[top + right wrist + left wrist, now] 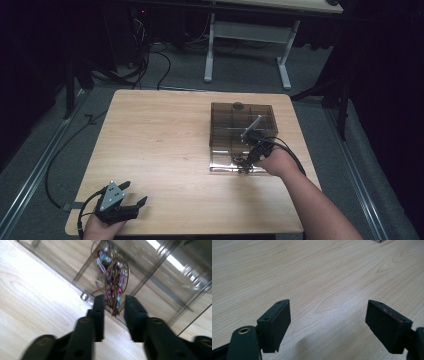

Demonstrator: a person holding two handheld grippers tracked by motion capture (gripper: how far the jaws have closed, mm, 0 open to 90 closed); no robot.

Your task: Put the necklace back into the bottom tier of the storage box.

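High view: the right tongs [246, 161] work at the near edge of a smoky clear box [243, 124] with inner dividers, which sits at about 2 o'clock from the centre of the bench [160, 145]. A clear lid [220, 162] lies flat at the 6 o'clock side of the box. The left tongs [134, 201] rest at the 7 o'clock corner of the bench, well apart from the box.

Right gripper view: a bundle of brown cord strung with red, blue and pink beads [112, 280] hangs or lies just ahead of the jaw tips, its lower end between them. The jaws stand narrow. Whether they pinch the cord cannot be told, as the frame is blurred and a gap remains between the jaw faces.

Left gripper view: the left tongs stand wide apart over bare wood and hold nothing.

Judged step: placing the beaded cord into, or lifting it from, one compartment of the box; which compartment cannot be told.

Recommended practice:
- Grip the cord at the gathered middle, not a single loop, so beads do not slide free.
- Move straight along the compartment axis; the dividers may snag loose loops.
- Keep the jaw tips off the thin clear walls, which will likely shift under a side load.
- Bring the left tongs to steady the box if it slides.
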